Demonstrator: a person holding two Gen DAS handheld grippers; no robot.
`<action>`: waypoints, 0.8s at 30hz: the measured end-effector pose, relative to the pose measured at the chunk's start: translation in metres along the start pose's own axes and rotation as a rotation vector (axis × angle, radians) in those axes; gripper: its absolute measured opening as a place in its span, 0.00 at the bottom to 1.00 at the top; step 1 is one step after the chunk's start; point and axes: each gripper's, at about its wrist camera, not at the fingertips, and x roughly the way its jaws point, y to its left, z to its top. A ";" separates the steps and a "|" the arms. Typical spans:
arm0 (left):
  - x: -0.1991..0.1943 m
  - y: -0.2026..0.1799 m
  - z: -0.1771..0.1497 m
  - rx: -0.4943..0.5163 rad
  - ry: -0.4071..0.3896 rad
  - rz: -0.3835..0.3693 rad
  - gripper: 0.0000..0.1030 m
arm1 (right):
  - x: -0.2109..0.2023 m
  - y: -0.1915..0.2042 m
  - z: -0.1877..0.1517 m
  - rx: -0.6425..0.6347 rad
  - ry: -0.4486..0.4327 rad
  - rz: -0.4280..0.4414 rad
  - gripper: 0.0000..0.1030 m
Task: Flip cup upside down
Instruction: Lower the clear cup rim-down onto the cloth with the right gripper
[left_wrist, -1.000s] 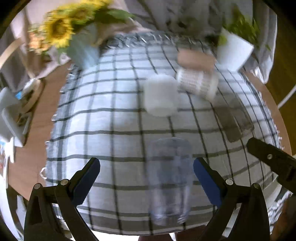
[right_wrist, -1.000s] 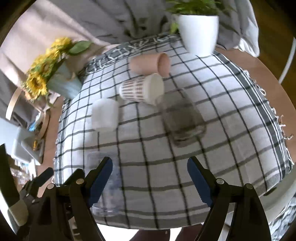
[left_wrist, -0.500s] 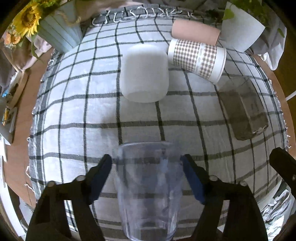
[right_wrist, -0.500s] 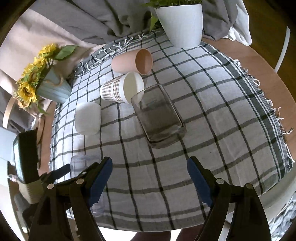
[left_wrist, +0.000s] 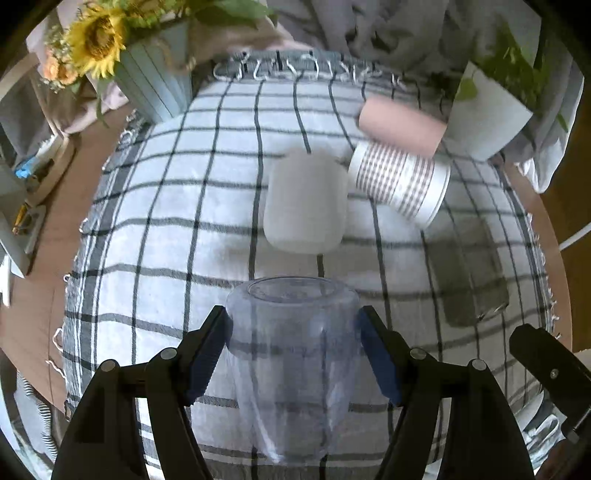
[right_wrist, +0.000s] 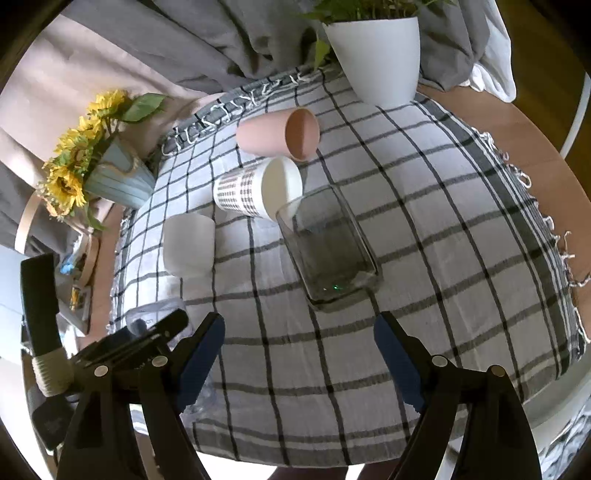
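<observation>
Left wrist view
Left gripper: its two blue-padded fingers are pressed against opposite sides of the clear cup, clamped on it
Clear cup: see-through plastic, held between the pads above the near part of the checked cloth; one round end points away from the camera, the other end runs down toward the bottom of the picture; whether it touches the cloth cannot be told
White cup: blurred, standing on the cloth just beyond the clear cup
Checked paper cup: on its side, just right of the white cup
Pink cup: on its side behind the paper cup
Glass jar: on its side on the right of the cloth; blurred
Flower vase: far left corner, with sunflowers
Plant pot: white, far right corner
Right gripper: a black part shows at the lower right edge

Right wrist view
Right gripper: fingers spread wide apart with nothing between them, over the near part of the cloth
Left gripper: black arm at lower left; the clear cup shows partly behind it, near the cloth's left edge
Glass jar: on its side mid-cloth; mouth toward the paper cup
Pink cup: on its side, open end to the right
White cup: left of the jar
Plant pot: far edge
Flower vase: left, off the cloth
</observation>
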 end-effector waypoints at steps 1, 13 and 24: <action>-0.003 0.000 0.000 -0.006 -0.014 -0.005 0.69 | -0.002 0.001 0.001 -0.003 -0.005 0.003 0.81; -0.045 0.007 -0.047 -0.041 -0.154 -0.001 0.69 | -0.009 0.004 -0.001 -0.075 -0.023 0.002 0.81; -0.058 0.005 -0.078 -0.067 -0.161 0.011 0.69 | -0.011 0.010 -0.011 -0.145 -0.015 0.011 0.81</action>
